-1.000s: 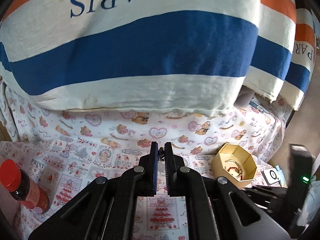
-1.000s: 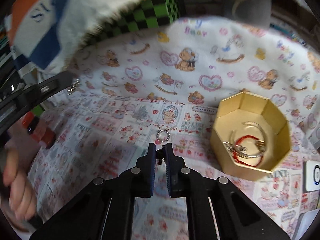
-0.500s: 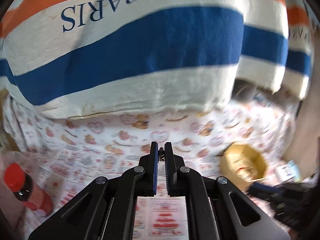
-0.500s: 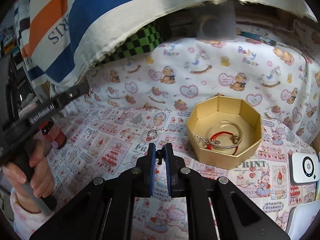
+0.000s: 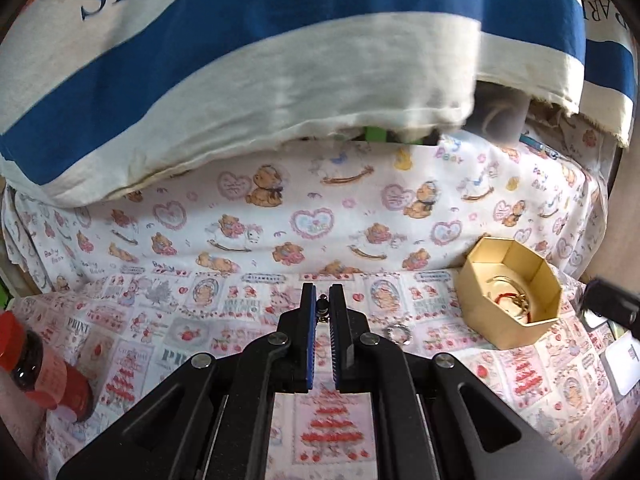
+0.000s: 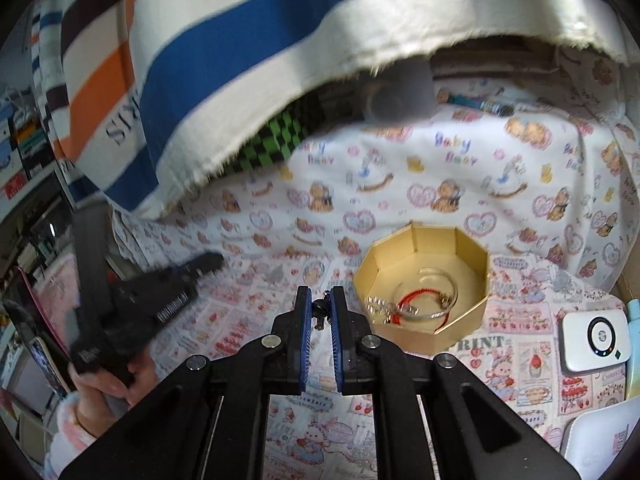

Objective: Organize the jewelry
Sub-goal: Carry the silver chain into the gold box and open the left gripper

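A gold octagonal box (image 5: 472, 276) (image 6: 460, 242) sits on the patterned cloth and holds a silver bangle (image 6: 430, 292), a red cord bracelet (image 6: 416, 296) and a small chain. A small sparkly ring (image 5: 397, 332) lies on the cloth left of the box, just right of my left gripper (image 5: 322, 312). Both grippers have their jaws nearly together with nothing between them. My right gripper (image 6: 319, 312) hovers left of the box. The left gripper also shows in the right wrist view (image 6: 168, 296), held in a hand.
A red-capped bottle (image 5: 36, 372) stands at the left. A striped "PARIS" cloth (image 5: 280, 40) hangs over the back. A white device (image 6: 594, 340) and a pale blue item (image 6: 633, 344) lie at the right. Shelves with a phone are at far left.
The left gripper has dropped and tilted down, bringing the ring into its view. The right gripper has pulled back and shifted left, so the box looks closer to centre.
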`<state>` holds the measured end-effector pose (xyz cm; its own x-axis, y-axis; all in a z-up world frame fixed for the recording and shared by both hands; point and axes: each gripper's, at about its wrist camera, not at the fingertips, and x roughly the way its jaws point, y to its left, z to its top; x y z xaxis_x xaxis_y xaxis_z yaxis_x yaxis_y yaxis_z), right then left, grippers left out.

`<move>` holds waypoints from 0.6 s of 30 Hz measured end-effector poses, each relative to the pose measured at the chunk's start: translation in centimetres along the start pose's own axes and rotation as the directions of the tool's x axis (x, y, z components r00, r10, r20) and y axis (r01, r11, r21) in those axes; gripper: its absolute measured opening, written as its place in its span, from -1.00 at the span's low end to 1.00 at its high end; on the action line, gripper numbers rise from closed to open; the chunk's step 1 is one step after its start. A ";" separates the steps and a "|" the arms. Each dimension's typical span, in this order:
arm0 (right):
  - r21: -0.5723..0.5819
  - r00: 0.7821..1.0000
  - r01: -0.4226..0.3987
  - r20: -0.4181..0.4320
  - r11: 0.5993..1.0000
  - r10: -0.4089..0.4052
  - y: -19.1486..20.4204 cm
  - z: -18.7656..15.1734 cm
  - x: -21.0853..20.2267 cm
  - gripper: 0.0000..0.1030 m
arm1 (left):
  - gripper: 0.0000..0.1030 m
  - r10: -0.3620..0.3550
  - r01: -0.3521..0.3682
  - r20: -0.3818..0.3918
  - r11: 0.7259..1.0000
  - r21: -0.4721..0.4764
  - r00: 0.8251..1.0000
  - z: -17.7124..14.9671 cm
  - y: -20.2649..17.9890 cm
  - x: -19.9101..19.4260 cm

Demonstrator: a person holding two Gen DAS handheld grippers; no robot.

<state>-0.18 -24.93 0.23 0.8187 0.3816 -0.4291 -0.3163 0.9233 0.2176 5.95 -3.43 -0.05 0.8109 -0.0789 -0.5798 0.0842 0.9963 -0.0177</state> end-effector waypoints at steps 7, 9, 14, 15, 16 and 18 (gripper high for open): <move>0.025 0.989 0.057 0.137 0.998 -0.059 -2.5 1.7 -1.6 -0.80 | -0.89 -0.250 0.250 0.009 0.968 -0.021 0.968 1.7 -3.9 -3.0; 0.044 0.986 0.071 0.147 0.996 -0.077 -3.9 2.1 -1.3 -0.80 | -0.89 -0.270 0.269 -0.014 0.963 -0.026 0.963 2.5 -5.4 -2.6; 0.156 0.992 0.029 0.116 0.987 -0.048 -7.5 2.2 -0.1 -0.80 | -0.89 -0.300 0.299 -0.038 0.954 -0.015 0.953 4.3 -8.3 -1.1; 0.173 0.993 0.021 0.110 0.985 -0.041 -8.0 2.1 0.1 -0.80 | -0.89 -0.304 0.304 -0.059 0.953 0.005 0.951 4.5 -9.1 -0.6; 0.191 0.994 0.022 0.103 0.981 -0.042 -8.5 2.0 0.5 -0.80 | -0.89 -0.291 0.293 -0.065 0.956 0.025 0.954 4.7 -9.5 -0.3; 0.217 0.996 0.016 0.085 0.976 -0.035 -9.2 1.9 1.3 -0.80 | -0.89 -0.262 0.265 -0.063 0.964 0.041 0.963 4.8 -10.3 0.3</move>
<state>4.72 -33.03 -0.65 0.8670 0.3437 -0.3608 -0.1914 0.8982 0.3957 8.05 -13.89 3.87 0.7223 -0.3345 -0.6053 0.3193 0.9377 -0.1372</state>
